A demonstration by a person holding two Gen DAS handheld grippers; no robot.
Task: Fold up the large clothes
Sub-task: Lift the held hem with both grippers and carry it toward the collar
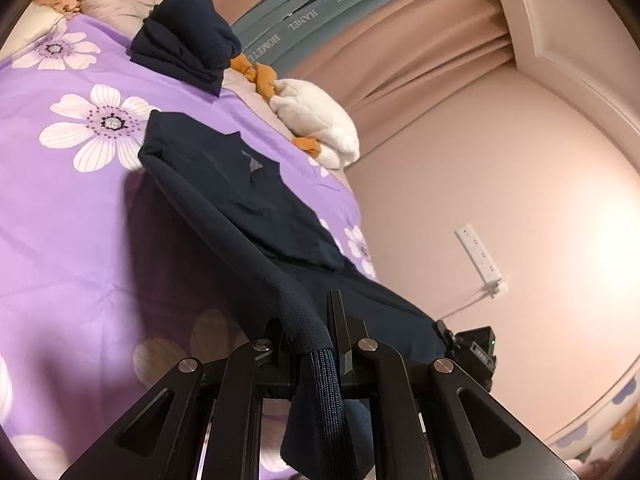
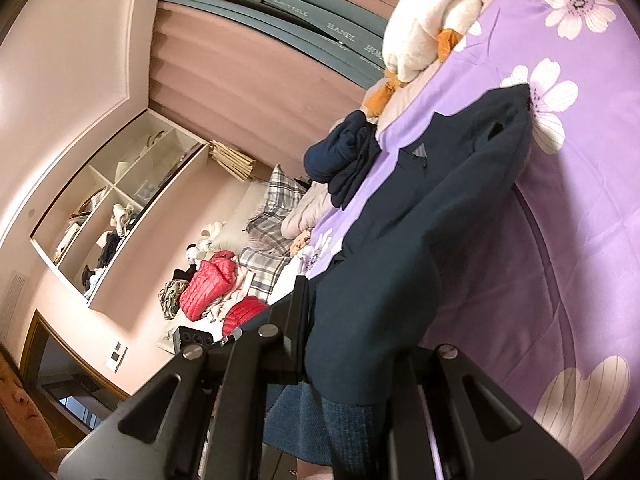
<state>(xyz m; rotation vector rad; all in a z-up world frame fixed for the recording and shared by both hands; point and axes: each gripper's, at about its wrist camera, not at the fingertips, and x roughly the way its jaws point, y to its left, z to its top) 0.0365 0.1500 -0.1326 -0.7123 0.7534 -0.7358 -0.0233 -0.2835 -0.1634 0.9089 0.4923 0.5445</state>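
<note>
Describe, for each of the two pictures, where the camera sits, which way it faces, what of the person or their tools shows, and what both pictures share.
Left wrist: sits on the left hand-held gripper, facing along the navy top across the purple bedspread toward the curtain; only its fingers show.
Right wrist: sits on the right hand-held gripper, tilted, facing the shelves; a face shows at the corner.
Shared: top, folded navy pile, plush duck.

White plush duck (image 1: 320,120) on purple floral bedspread (image 1: 60,200); red puffer jackets (image 2: 208,288); wall shelf (image 2: 120,200).
</note>
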